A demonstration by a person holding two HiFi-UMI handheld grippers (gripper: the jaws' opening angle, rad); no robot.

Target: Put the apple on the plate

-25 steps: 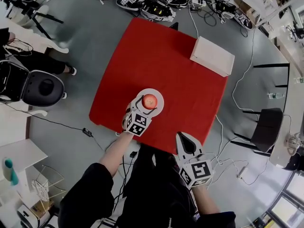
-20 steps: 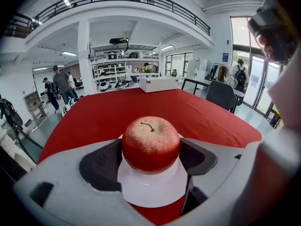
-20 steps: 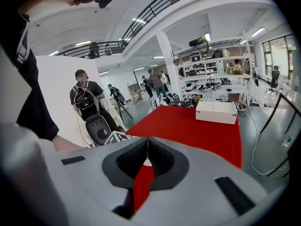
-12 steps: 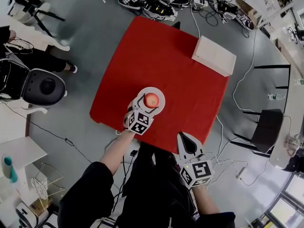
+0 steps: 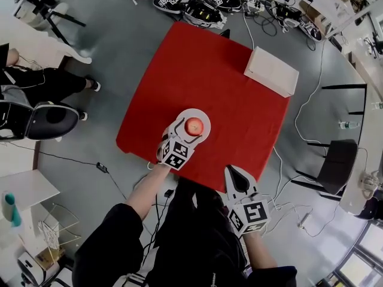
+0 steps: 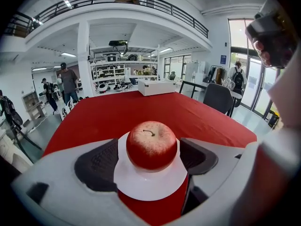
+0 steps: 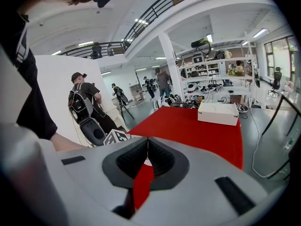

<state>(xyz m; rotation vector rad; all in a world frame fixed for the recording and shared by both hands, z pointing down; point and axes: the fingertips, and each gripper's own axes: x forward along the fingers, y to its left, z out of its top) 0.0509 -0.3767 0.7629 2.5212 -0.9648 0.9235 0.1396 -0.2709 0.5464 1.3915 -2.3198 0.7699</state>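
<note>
We read the left gripper point(image 6: 149, 147) as open. Its two dark ribbed pads point(image 6: 101, 161) stand apart, one at 9 o'clock and one at 3 o'clock of the round red apple point(image 6: 152, 145). A strip of plate shows between the 9 o'clock pad and the fruit. At 3 o'clock we cannot tell whether the pad touches it.

The round red apple sits upright, stem up, on the middle of the flat white round plate point(image 6: 150, 187).

In the head view, the left gripper point(image 5: 189, 130) reaches the plate point(image 5: 203, 117) from 7 o'clock. The plate lies on the square red tablecloth point(image 5: 209, 82), near its 6 o'clock edge.

A white rectangular box point(image 5: 271, 72) rests well apart, at 2 o'clock from the plate.

We read the right gripper point(image 7: 147, 147) as closed. Its jaws meet tip to tip with nothing between them. In the head view, the right gripper point(image 5: 232, 173) is at 5 o'clock from the plate, at the cloth's near edge.
</note>
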